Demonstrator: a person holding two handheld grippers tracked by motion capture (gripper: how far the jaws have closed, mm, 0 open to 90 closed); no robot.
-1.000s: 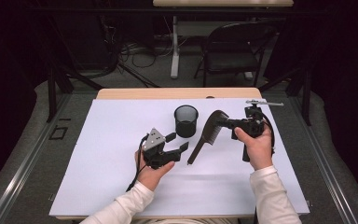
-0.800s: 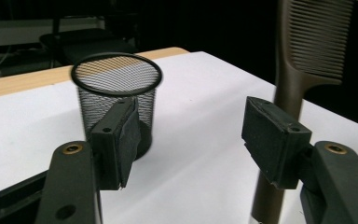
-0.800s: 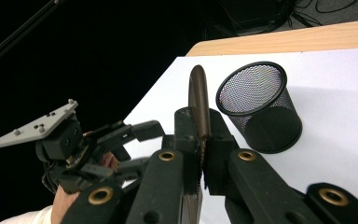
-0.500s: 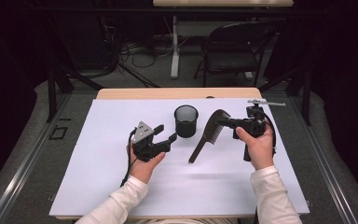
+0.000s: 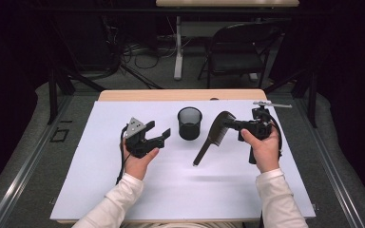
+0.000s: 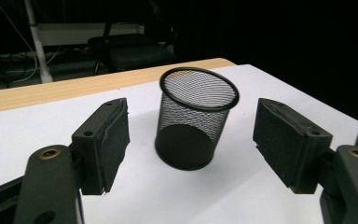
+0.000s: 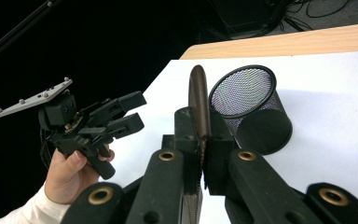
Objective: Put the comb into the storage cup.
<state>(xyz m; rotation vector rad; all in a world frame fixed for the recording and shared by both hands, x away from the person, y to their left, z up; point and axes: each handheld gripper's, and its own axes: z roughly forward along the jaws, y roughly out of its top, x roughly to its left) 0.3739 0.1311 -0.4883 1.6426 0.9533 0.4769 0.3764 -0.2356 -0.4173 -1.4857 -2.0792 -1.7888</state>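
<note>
Mesh cup (image 5: 189, 123), one, frame centre; comb (image 5: 212, 136), one, right of it, clamped in right gripper (image 5: 233, 125). Left gripper (image 5: 158, 135), centre-left, level, aimed at cup, jaws empty, just opening wider.

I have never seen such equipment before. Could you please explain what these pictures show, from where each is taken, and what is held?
A person at a table holds a hand-held two-jaw tool in each hand. One picture looks down from above; the other two come from cameras riding on each tool. On the white table surface stands a black wire-mesh cup, upright and empty. The left gripper holds nothing; its jaws have just been opening and point at the cup. The right gripper is shut on a dark brown plastic comb, whose far tip slopes down toward the table.
</note>
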